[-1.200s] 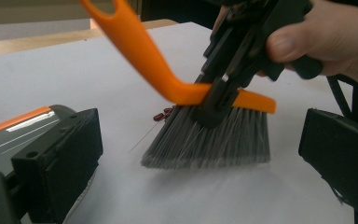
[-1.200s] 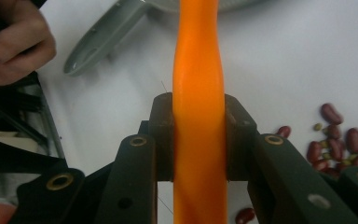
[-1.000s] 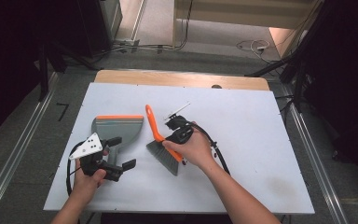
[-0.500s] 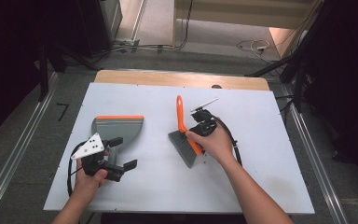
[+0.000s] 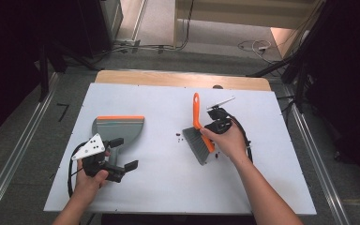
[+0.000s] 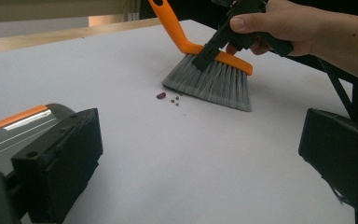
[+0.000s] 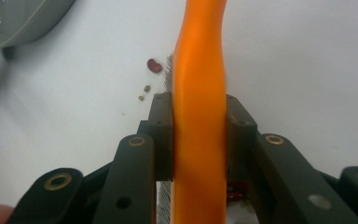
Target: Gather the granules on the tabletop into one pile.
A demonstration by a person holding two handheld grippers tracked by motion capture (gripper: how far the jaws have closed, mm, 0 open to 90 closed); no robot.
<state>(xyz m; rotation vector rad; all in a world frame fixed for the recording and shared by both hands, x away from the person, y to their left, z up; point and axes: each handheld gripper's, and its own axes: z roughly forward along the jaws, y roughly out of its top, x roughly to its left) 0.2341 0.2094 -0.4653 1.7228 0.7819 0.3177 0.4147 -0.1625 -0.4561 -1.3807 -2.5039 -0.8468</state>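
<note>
Dustpan [image 5: 120, 127], grey with an orange front lip, lying flat on the left half of the white counter [image 5: 168, 187], its handle toward the near edge. Just beside that handle, left gripper [image 5: 122, 154] held low in the left hand [image 5: 91, 180], jaws spread wide with nothing between them; in the left gripper view, one black jaw close against the dustpan's edge, the other well apart at the right, bare counter in the gap. Near the middle of the counter, small scatter of debris [image 5: 180, 136]: one dark red bean [image 6: 161, 95] and a few tiny brown crumbs, lying just left of the bristles. Hand brush [image 5: 198, 136], orange handle pointing toward the far edge, grey bristles fanned down onto the counter, standing well apart from the dustpan. Right gripper [image 5: 208, 125] gripped in the right hand [image 5: 229, 143], jaws clamped tight on the orange handle just above the bristle head; in the right gripper view, both black pads pressed against either side of the handle, bean and crumbs visible beside it at the left. More dark specks on the counter near the brush's right end, too small to tell apart. Black cable looping behind the right hand.
</note>
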